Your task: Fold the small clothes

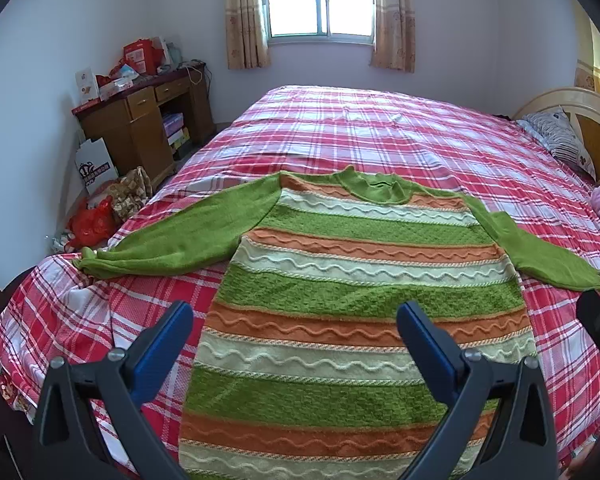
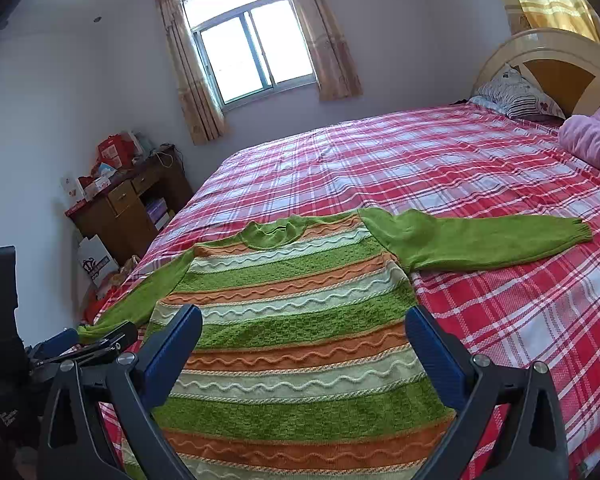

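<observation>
A small knitted sweater [image 1: 360, 292] with green, orange and cream stripes lies flat on the bed, neck away from me, both green sleeves spread out to the sides. My left gripper [image 1: 294, 312] hovers over its lower body, open, with nothing between the blue pads. In the right wrist view the same sweater [image 2: 292, 320] fills the foreground, and my right gripper [image 2: 304, 320] hangs above its lower half, also open and empty. The left gripper [image 2: 100, 340] shows at the left edge of that view, near the left sleeve's cuff [image 2: 90, 330].
The bed [image 1: 380, 136] carries a red-and-white plaid sheet. A striped pillow [image 1: 556, 136] and a pink bundle [image 2: 592, 140] lie by the headboard on the right. A cluttered wooden desk [image 1: 148, 120], bags and boxes stand on the floor at left.
</observation>
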Available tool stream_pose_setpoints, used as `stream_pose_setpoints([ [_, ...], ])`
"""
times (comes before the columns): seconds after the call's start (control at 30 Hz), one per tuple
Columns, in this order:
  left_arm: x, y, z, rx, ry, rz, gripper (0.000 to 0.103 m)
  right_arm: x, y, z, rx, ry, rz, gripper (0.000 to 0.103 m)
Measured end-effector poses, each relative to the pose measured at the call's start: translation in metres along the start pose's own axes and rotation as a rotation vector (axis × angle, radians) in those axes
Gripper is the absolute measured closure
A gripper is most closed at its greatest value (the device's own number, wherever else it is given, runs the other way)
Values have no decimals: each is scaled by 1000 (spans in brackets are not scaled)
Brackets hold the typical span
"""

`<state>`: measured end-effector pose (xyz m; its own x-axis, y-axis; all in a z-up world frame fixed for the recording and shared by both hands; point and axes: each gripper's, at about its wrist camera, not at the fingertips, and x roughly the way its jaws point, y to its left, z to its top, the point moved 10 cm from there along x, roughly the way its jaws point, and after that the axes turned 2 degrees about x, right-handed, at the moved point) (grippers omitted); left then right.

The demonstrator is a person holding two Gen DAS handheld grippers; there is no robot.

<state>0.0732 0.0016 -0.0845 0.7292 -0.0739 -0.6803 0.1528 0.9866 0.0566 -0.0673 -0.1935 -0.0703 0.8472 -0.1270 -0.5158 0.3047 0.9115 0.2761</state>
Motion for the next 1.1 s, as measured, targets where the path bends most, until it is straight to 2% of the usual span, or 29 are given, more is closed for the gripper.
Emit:
stream_pose_setpoints([
  [1.1, 0, -2, -4, -1, 6, -2, 0, -1, -1, -3, -3, 4, 4, 1],
])
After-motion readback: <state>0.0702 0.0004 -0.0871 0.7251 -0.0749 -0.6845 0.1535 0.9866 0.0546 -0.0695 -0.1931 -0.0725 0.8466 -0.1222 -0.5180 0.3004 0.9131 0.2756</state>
